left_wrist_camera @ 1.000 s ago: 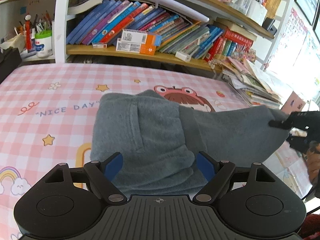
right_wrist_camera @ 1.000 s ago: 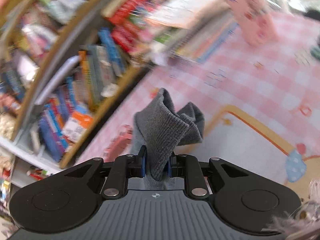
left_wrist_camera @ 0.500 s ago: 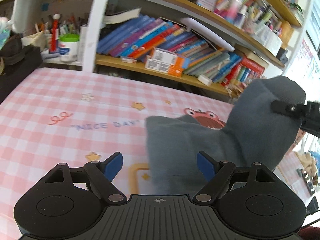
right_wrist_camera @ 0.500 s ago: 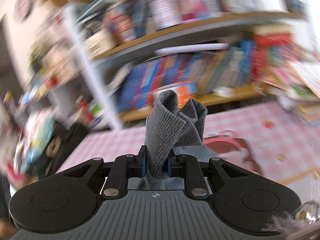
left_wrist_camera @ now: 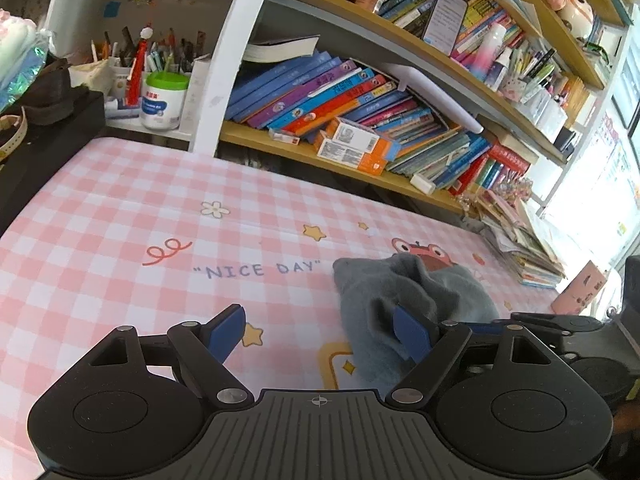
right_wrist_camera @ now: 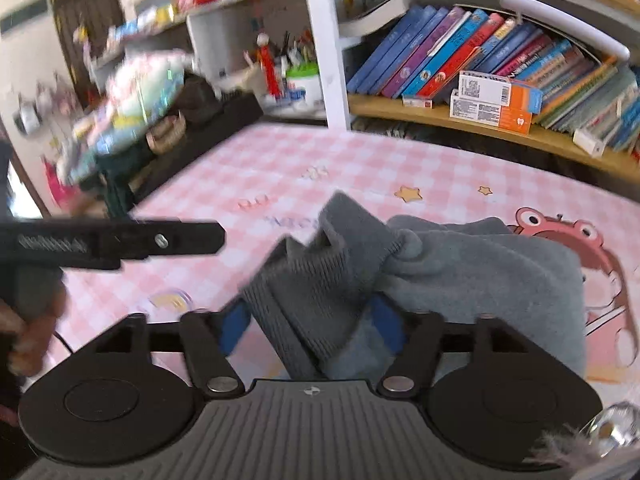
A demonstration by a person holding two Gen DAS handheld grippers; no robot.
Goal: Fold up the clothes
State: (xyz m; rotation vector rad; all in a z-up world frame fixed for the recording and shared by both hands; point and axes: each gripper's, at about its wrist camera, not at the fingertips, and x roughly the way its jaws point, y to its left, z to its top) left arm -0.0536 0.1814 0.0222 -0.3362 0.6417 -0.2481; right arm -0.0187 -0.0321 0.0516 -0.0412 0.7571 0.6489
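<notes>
A grey fleece garment [right_wrist_camera: 480, 280] lies bunched and folded over on the pink checked cloth [left_wrist_camera: 120, 208]. Its ribbed cuff [right_wrist_camera: 316, 280] stands between the blue pads of my right gripper [right_wrist_camera: 310, 328], whose jaws are opening; the pads are not pressing on it. In the left wrist view the garment [left_wrist_camera: 404, 296] sits to the right, and my left gripper [left_wrist_camera: 320, 334] is open over bare cloth with its right pad in front of the fabric's edge. In the right wrist view one left finger [right_wrist_camera: 172, 238] reaches in from the left, held by a hand [right_wrist_camera: 24, 332].
Shelves of slanted books [left_wrist_camera: 340, 96] and boxes run along the far edge of the cloth. A white jar with a green lid [left_wrist_camera: 162, 98] and pens stand at the back left. A stack of papers [left_wrist_camera: 520, 240] lies at the right. A black case [left_wrist_camera: 40, 136] borders the left side.
My right gripper swung the cuff over to the left across the garment, rolled level and let its jaws come apart. The garment has dropped into a heap. My left gripper has slid left, off the fabric.
</notes>
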